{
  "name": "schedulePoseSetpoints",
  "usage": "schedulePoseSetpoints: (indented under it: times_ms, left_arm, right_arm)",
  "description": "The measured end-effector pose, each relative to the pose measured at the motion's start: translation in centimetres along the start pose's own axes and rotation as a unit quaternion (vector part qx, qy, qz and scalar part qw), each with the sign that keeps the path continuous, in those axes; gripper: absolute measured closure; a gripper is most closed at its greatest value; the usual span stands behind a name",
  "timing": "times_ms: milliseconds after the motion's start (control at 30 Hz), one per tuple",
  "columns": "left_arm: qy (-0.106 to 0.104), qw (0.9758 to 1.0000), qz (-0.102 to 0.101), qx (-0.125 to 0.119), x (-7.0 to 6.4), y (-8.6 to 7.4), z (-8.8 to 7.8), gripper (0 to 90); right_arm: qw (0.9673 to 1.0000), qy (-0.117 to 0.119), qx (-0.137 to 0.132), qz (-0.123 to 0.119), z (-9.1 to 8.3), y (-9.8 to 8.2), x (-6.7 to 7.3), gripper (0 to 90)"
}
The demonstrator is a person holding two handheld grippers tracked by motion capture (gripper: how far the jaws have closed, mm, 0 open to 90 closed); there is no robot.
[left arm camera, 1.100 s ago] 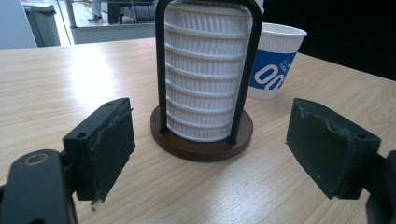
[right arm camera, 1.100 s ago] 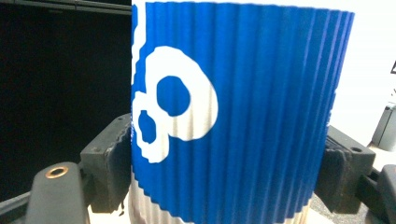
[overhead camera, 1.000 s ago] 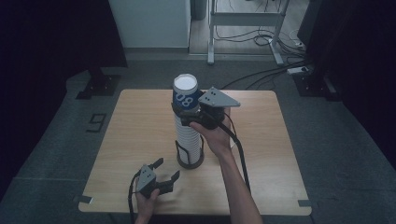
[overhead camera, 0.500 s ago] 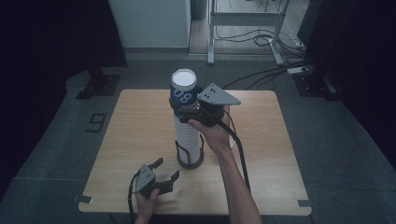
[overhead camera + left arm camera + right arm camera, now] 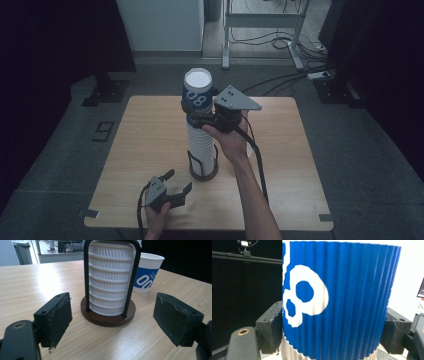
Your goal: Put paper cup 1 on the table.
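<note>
at table centre: cup holder (image 5: 203, 170), dark round base with black wire uprights, carrying a tall stack of white ribbed cups (image 5: 200, 142)
top cup (image 5: 197, 93): blue ribbed sleeve with white "08", white inside, sitting at the head of the stack, upright
right gripper (image 5: 197, 116): at 3 o'clock of the top cup, jaws clamped on either side of its blue sleeve; right gripper view has both pads against the sleeve (image 5: 339, 302)
right hand (image 5: 227, 137): wrapped round the gripper body, forearm coming in from 6 o'clock
grey plate (image 5: 235, 98): on top of the right gripper, just at 3 o'clock of the cup rim
left gripper (image 5: 176, 181): low on the table at 7 o'clock of the holder, jaws spread wide, nothing between them, pointing at the holder base
second cup (image 5: 147, 272): blue and white, standing on the table behind the holder in the left gripper view, close beside it
table (image 5: 135, 150): light wood
</note>
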State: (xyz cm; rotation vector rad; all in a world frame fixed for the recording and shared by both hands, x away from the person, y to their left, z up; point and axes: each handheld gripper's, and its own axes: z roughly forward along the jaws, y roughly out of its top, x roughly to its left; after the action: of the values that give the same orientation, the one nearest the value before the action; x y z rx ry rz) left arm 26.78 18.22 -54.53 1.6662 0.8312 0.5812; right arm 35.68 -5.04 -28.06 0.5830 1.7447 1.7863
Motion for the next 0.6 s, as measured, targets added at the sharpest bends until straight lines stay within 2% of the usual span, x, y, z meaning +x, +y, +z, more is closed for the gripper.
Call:
schedulePoseSetpoints:
  times_ms: [100, 300, 600]
  left_arm:
    - [0.000, 1.0000, 0.001, 0.002, 0.0, 0.0, 0.0, 15.0]
    - [0.000, 1.0000, -0.001, -0.001, 0.0, 0.0, 0.0, 15.0]
    - [0.001, 1.0000, -0.001, -0.001, 0.0, 0.0, 0.0, 15.0]
  right_arm:
    - [0.9999, -0.002, -0.015, 0.007, -0.2, 0.4, -0.1, 19.7]
    - [0.9996, -0.002, -0.025, 0.008, -0.5, 1.1, -0.1, 19.8]
    - [0.9994, -0.012, -0.030, 0.008, -1.2, 1.8, -0.2, 20.0]
